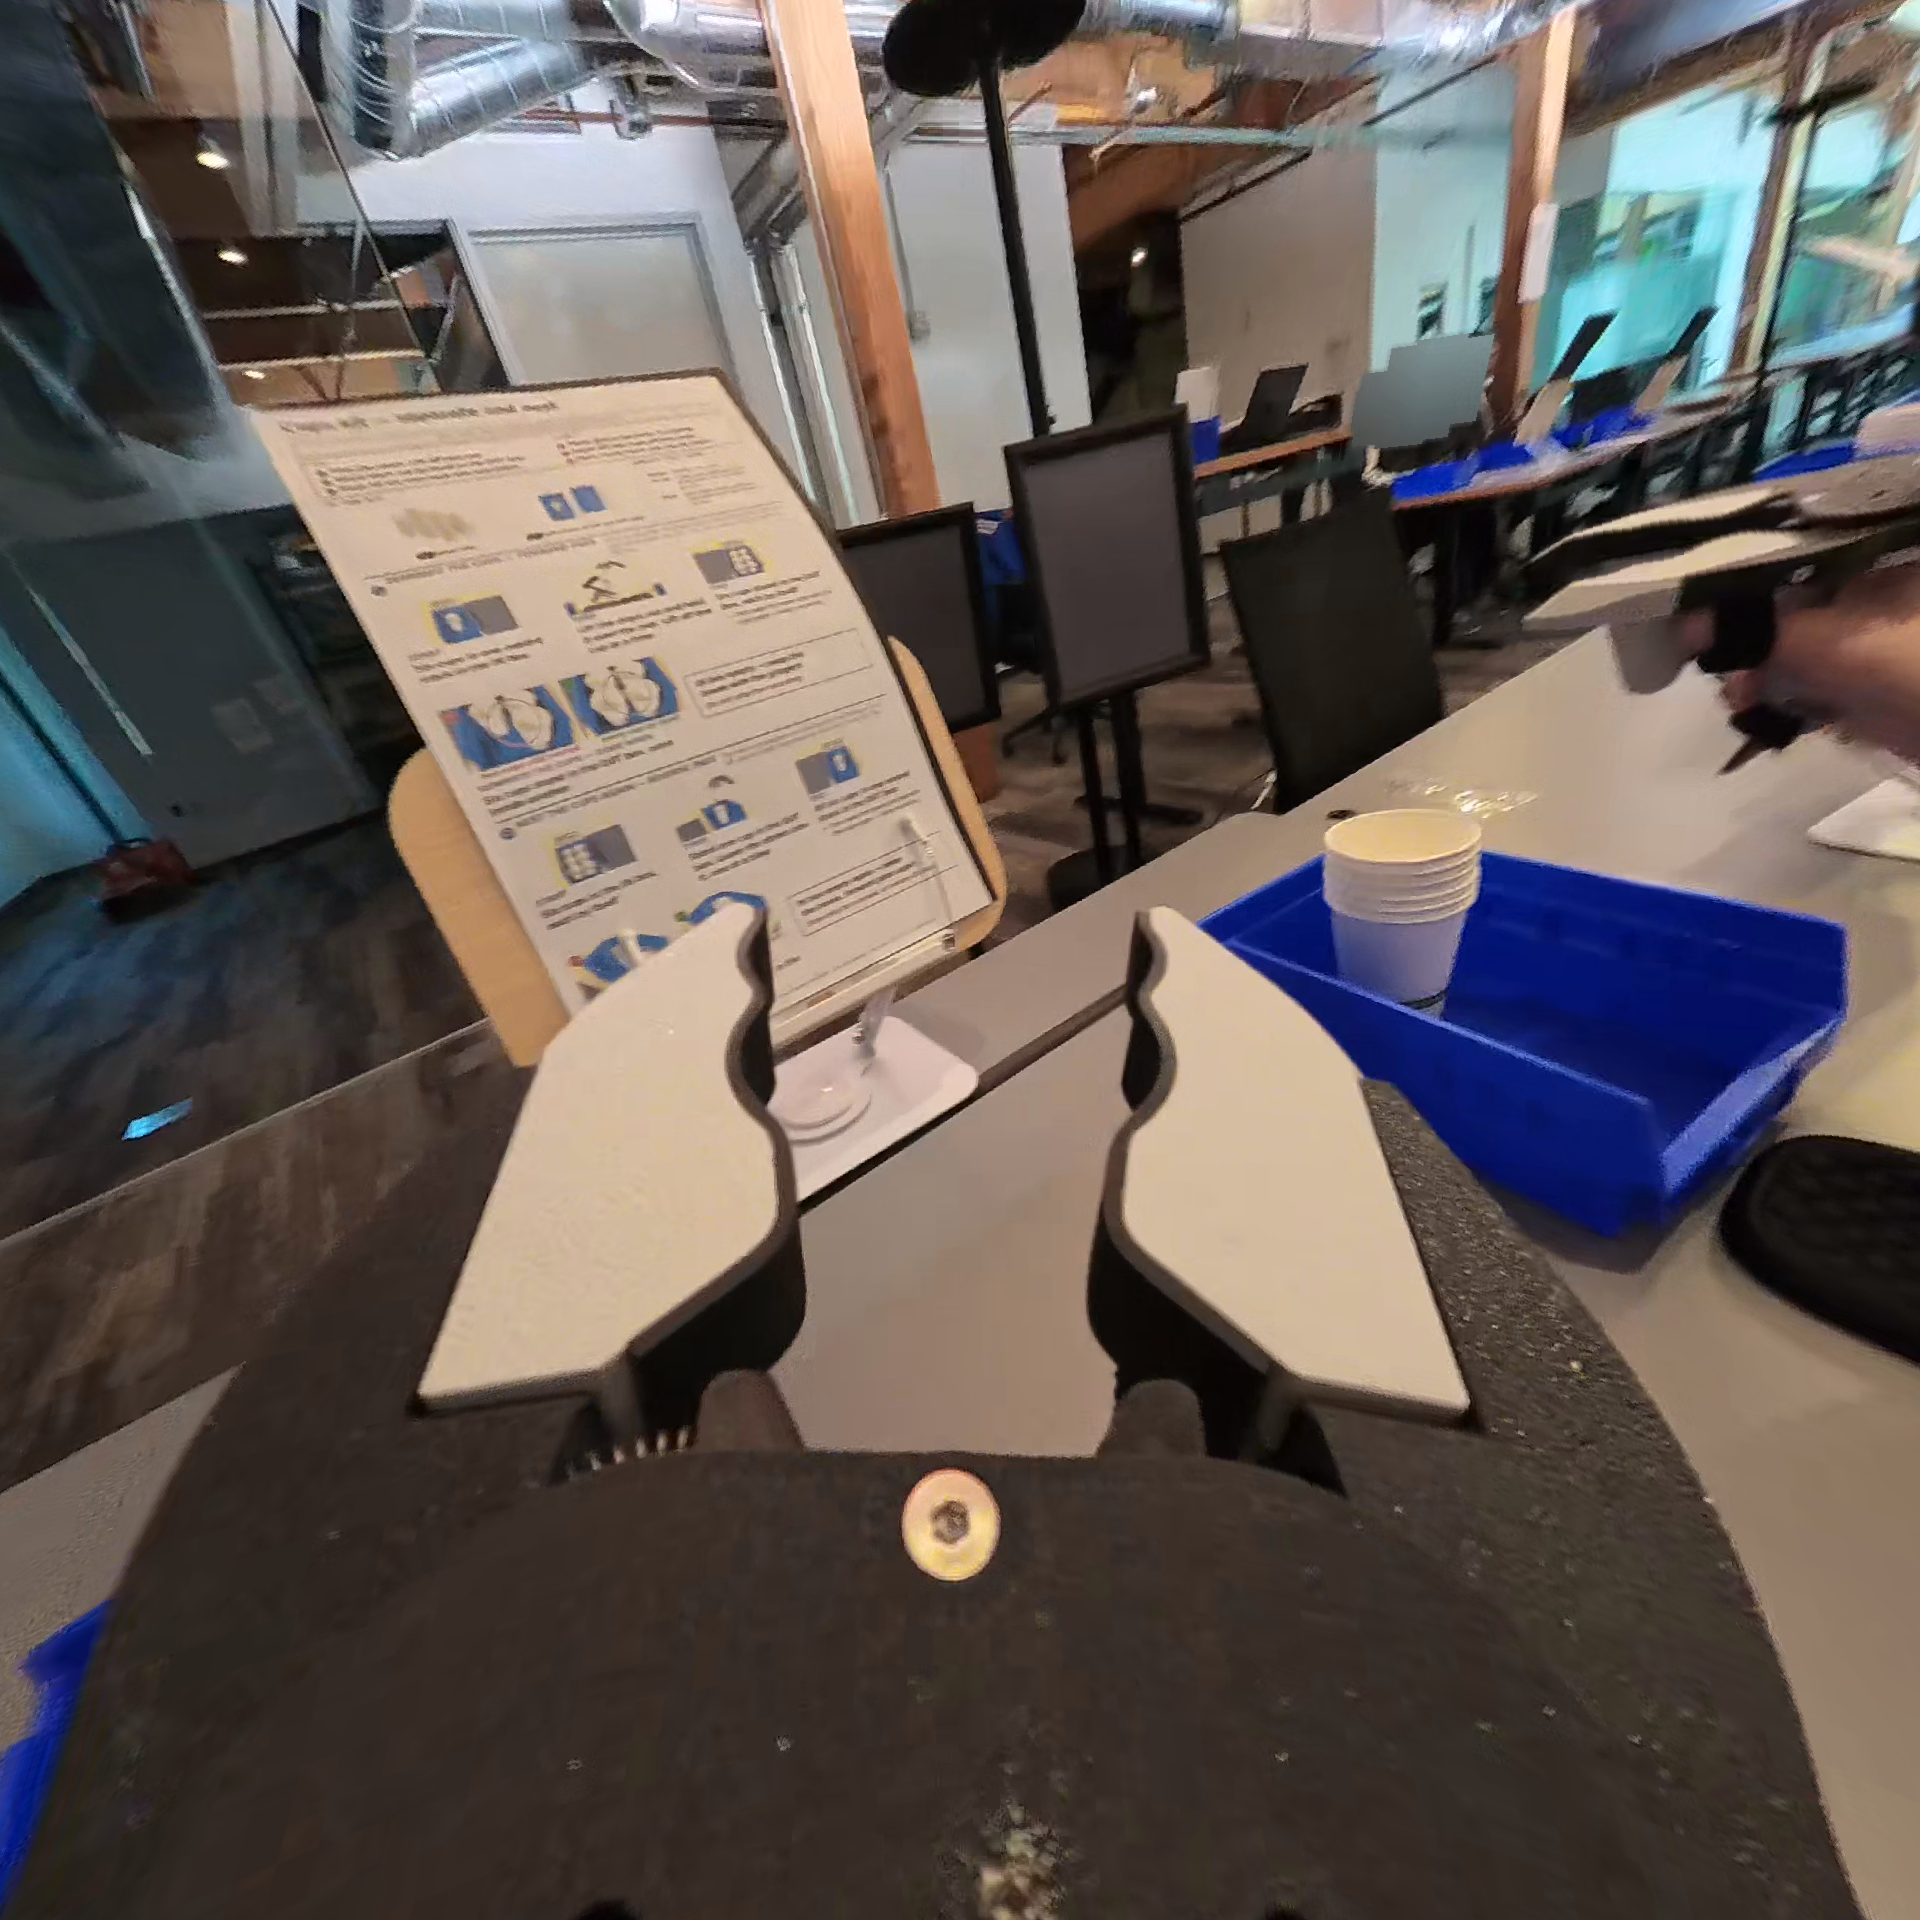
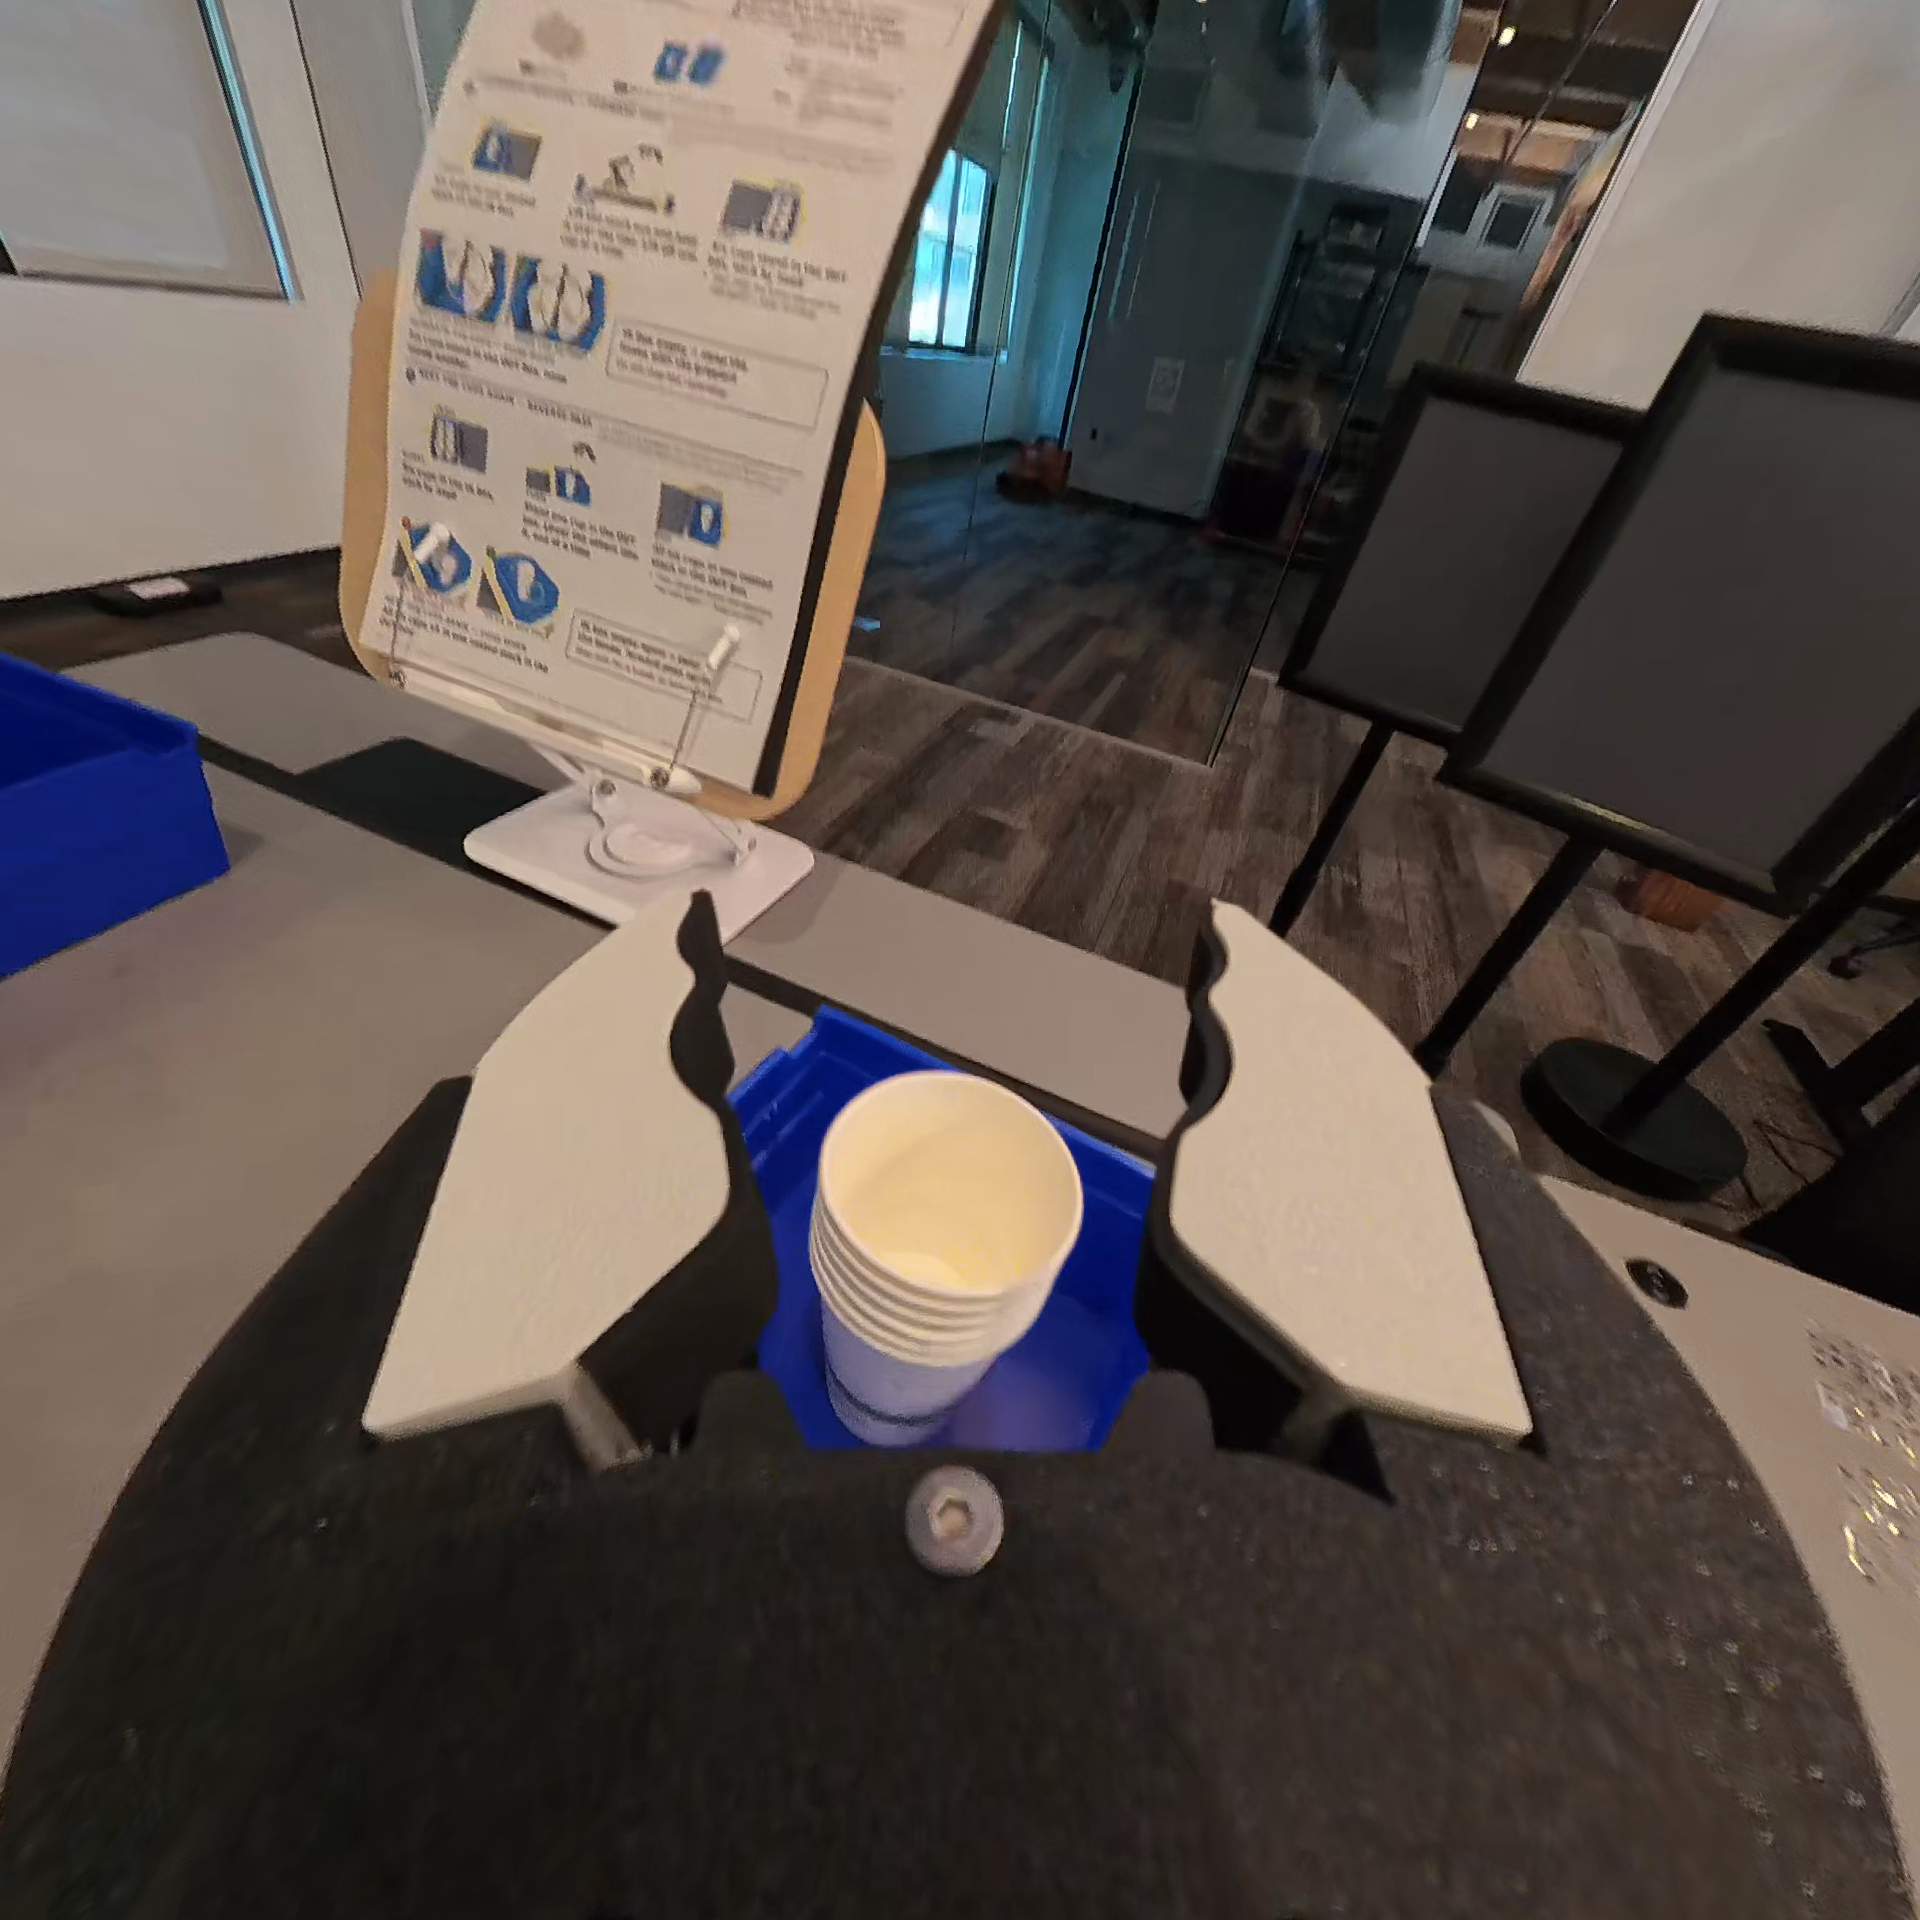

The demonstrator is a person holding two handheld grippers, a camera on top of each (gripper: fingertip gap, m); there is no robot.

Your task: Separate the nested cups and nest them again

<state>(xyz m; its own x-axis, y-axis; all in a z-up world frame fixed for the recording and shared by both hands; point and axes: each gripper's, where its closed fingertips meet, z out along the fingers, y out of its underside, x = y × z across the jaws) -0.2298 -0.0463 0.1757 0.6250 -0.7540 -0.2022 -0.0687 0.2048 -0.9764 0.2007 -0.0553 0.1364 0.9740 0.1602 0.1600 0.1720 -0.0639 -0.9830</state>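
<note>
A stack of several nested white paper cups (image 1: 1401, 902) stands upright in a blue bin (image 1: 1621, 1049) on the grey table. In the right wrist view the stack (image 2: 940, 1252) sits in the same bin (image 2: 1060, 1382), below and between my fingers. My right gripper (image 2: 951, 935) is open and empty, hovering above the stack without touching it. It also shows in the left wrist view (image 1: 1704, 571), held by a hand at the far right. My left gripper (image 1: 951, 935) is open and empty, to the left of the bin, above a dark mat.
An instruction sheet on a tilted stand (image 1: 644, 675) stands at the table's far edge (image 2: 613, 395). A second blue bin (image 2: 94, 800) sits at the left. A black round pad (image 1: 1829, 1236) lies right of the first bin. Sign stands and chairs are beyond the table.
</note>
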